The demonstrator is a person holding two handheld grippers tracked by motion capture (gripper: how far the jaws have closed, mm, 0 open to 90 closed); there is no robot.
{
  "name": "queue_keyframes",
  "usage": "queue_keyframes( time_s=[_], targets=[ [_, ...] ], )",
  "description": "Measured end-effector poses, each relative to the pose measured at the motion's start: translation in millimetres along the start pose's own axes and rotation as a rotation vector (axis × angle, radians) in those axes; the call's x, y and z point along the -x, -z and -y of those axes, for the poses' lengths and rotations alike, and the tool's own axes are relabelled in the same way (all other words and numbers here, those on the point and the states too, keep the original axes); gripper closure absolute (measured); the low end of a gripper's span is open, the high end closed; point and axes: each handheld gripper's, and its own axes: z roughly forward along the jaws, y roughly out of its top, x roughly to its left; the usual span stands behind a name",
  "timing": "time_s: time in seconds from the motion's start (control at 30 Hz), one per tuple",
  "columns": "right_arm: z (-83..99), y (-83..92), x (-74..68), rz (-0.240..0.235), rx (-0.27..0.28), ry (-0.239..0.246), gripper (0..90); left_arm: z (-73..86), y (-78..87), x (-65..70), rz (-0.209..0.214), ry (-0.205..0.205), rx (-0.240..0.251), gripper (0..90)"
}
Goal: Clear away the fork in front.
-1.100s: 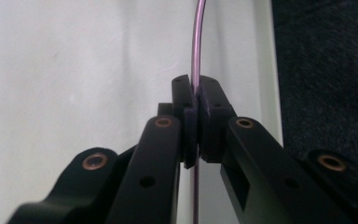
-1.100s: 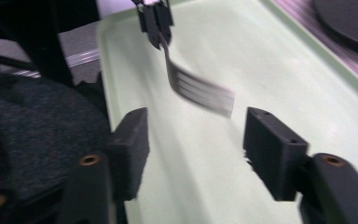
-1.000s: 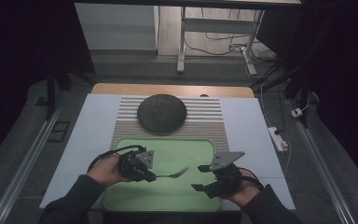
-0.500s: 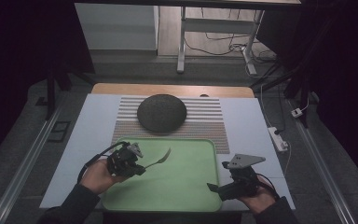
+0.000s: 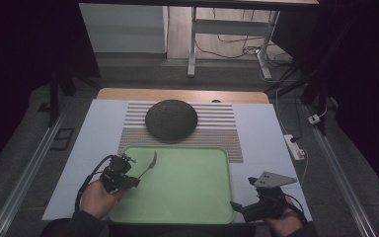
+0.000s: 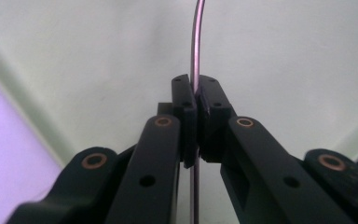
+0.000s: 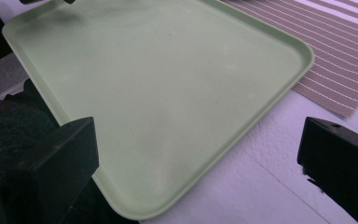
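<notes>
Table: I see a white table top with a wooden strip along its far edge.
Mat: a striped brown-and-white placemat lies at the centre of the table, and its corner shows in my right gripper view.
Tray: a pale green rectangular plastic tray sits at the near edge, overlapping the mat's near side; its bare floor and rounded corner fill much of my right gripper view.
Plate: a dark round textured plate rests on the mat, just beyond the tray.
Right gripper: my black right gripper, with its grey three-cornered plate, sits at the tray's near right corner; its jaws stand wide apart with nothing between them.
Left gripper: my black left gripper is at the tray's left edge, jaws clamped tight on a thin metal handle.
Spoon: the slim silver metal spoon rises from the left gripper, tilting up over the tray's left side; my left gripper view shows its handle pinched between the pads.
</notes>
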Motion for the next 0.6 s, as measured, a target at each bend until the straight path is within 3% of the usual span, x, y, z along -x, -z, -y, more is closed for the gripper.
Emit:
queue_keyframes(
  time_s=[0.13, 0.23, 0.4, 0.6],
  targets=[
    [4.8, 5.1, -0.5, -0.002, 0.003, -0.006, 0.0, 1.1, -3.5, -7.1, -0.030, 0.058, -0.004, 85.8],
    [7.4, 7.3, -2.3, -0.008, 0.005, -0.003, 0.0, 1.3, -7.9, -9.6, -0.041, 0.074, -0.026, 85.8],
    [9.8, 9.4, -4.9, -0.008, -0.003, 0.009, 0.0, 1.0, -16.5, -10.9, -0.048, 0.076, -0.075, 85.4],
    [12.2, 13.6, -4.2, -0.012, 0.003, -0.023, 0.0, 1.9, -16.0, -13.0, -0.032, 0.075, -0.067, 80.9]
  ],
)
